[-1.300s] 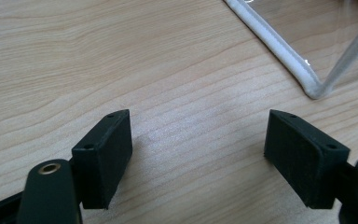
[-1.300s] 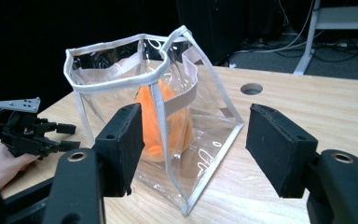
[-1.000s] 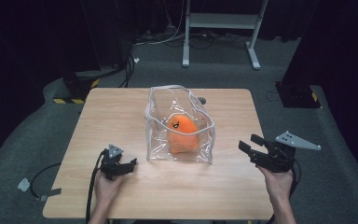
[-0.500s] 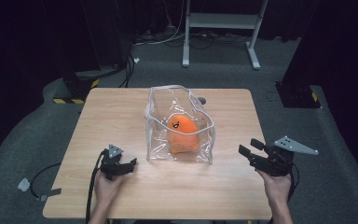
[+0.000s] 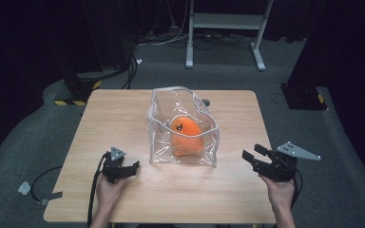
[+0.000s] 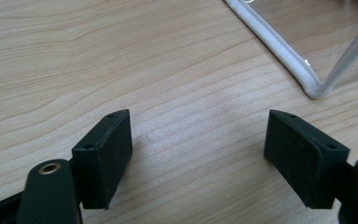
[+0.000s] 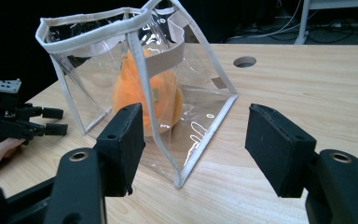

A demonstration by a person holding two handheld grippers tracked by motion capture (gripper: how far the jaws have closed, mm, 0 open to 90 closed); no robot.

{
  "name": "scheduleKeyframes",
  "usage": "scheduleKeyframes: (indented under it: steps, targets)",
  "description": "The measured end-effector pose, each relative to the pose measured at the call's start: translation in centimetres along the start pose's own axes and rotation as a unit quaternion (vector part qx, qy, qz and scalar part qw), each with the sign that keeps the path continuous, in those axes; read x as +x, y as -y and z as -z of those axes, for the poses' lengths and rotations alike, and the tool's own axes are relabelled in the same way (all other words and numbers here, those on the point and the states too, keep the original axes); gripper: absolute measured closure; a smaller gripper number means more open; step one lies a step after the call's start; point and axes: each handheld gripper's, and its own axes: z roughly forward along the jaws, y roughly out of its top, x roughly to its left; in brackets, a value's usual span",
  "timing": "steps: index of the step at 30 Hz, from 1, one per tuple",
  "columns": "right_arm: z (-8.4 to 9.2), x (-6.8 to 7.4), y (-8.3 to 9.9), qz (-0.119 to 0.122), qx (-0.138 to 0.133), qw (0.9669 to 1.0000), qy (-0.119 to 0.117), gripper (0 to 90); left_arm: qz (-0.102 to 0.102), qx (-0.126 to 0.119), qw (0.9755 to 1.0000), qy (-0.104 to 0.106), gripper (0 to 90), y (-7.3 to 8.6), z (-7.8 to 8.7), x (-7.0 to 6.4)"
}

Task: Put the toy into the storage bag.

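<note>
High view: clear white-trimmed bag around fuzzy orange plush; left tongs, right tongs both agape.

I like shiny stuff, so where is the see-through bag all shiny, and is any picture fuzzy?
Right gripper view: white glare streaks on the clear bag near its bottom edge. Left gripper view: the wooden table looks sharp, the near claw pads slightly soft. High view: dark room, evenly lit table.

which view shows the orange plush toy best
The high view: the orange plush toy shows face-up inside the clear bag. The right gripper view catches it side-on behind bag trim; the left gripper view has bag edging.
</note>
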Motion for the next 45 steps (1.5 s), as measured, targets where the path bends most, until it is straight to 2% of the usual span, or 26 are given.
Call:
scheduleKeyframes:
  steps: [16,26,45]
  targets:
    - [-1.7,-0.2,1.4,-0.006,0.015,0.9998,0.01,37.3,0.0,0.0,1.0,0.0,23.4,0.0,0.0,0.0]
    - [-3.1,-0.2,2.0,-0.005,0.03,0.9992,0.027,37.8,0.0,0.001,1.0,0.0,22.9,0.0,0.0,0.0]
    - [-5.1,-1.8,4.4,-0.029,0.05,0.9974,0.044,37.9,-0.001,0.001,1.0,0.0,22.9,0.0,0.0,-0.1]
